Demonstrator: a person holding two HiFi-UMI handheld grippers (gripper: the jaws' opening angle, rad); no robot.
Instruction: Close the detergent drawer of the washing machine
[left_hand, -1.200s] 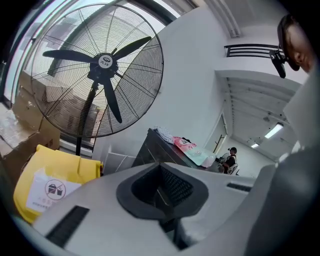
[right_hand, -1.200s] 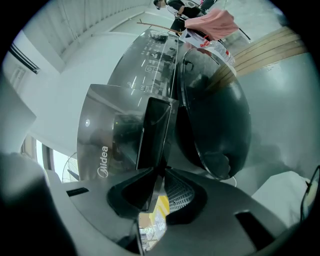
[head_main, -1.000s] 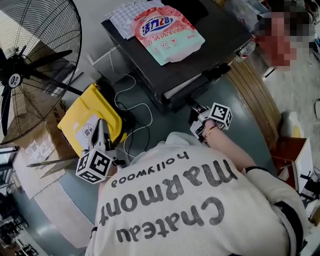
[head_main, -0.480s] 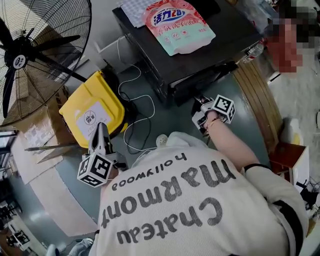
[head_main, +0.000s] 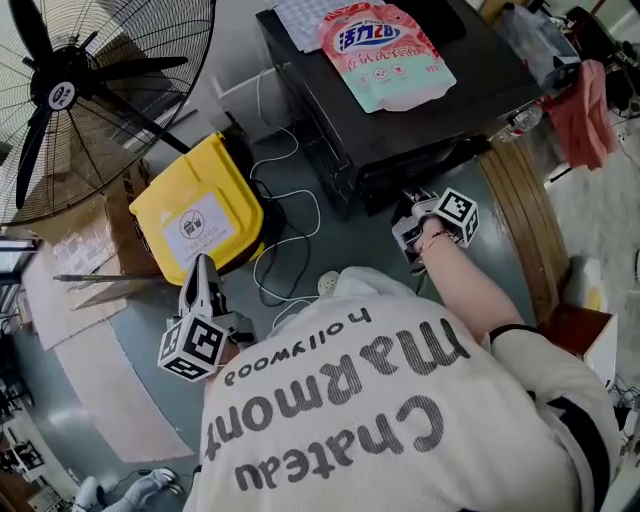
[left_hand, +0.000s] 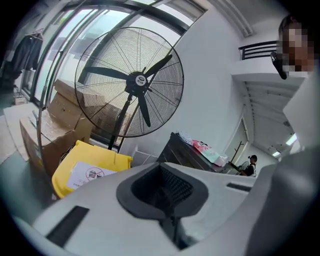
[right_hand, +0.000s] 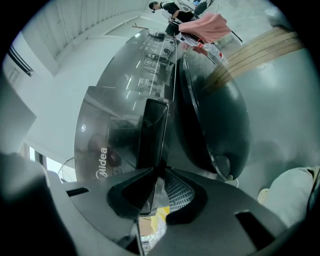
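The dark washing machine stands at the top of the head view, with a pink and green detergent bag lying on it. My right gripper is at the machine's front. In the right gripper view the thin dark front panel of the detergent drawer stands out from the machine and runs between the pads, and the right gripper is shut on it. My left gripper hangs low at the left beside the yellow bin, shut with nothing in it.
A yellow bin and a big floor fan stand left of the machine. White cables loop on the floor between them. Cardboard lies at the far left, wooden boards at the right. The round door is beside the drawer.
My left gripper has drawn back from the yellow bin toward the person's body. The right gripper has stayed at the drawer front, with its grip unchanged.
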